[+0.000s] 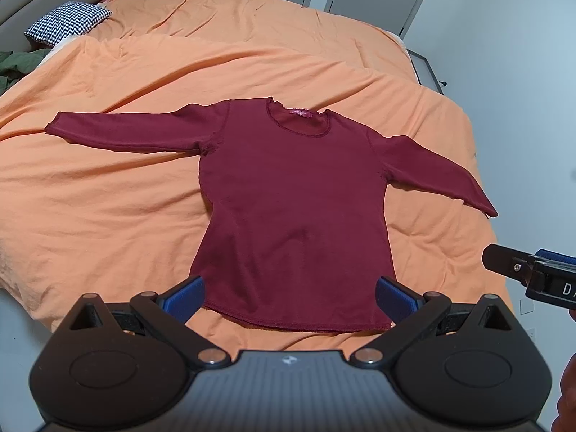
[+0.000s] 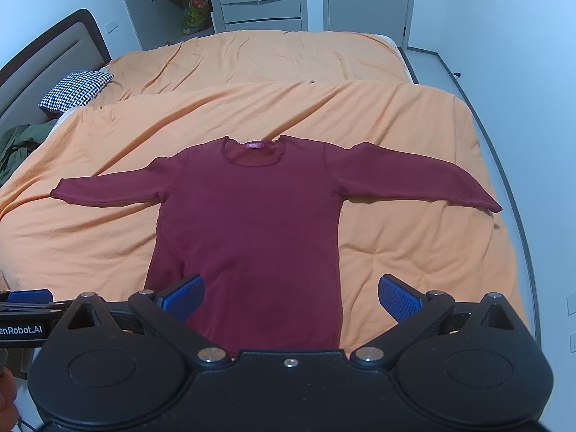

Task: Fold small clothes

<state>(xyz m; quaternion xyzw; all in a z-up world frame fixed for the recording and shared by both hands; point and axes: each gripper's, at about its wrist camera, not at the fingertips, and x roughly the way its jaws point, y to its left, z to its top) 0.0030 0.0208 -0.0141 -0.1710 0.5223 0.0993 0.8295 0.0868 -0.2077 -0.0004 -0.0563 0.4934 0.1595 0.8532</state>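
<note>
Shirt (image 1: pixel 291 212) lies flat on the bed (image 1: pixel 108 187), sleeves spread — its hem hidden in the right view. Left gripper (image 1: pixel 289 297) and right gripper (image 2: pixel 291 297) gape wide above the hem, holding nothing.

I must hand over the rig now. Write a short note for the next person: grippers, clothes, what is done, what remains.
Left gripper: jaws open, empty, above the shirt's hem.
Right gripper: jaws open, empty, near the hem's right side.
Maroon long-sleeved shirt: flat on the orange duvet, neckline far from you, both sleeves spread out.
Done: shirt laid out. No fold made yet.
Left: fold sleeves in, then fold the body.
</note>
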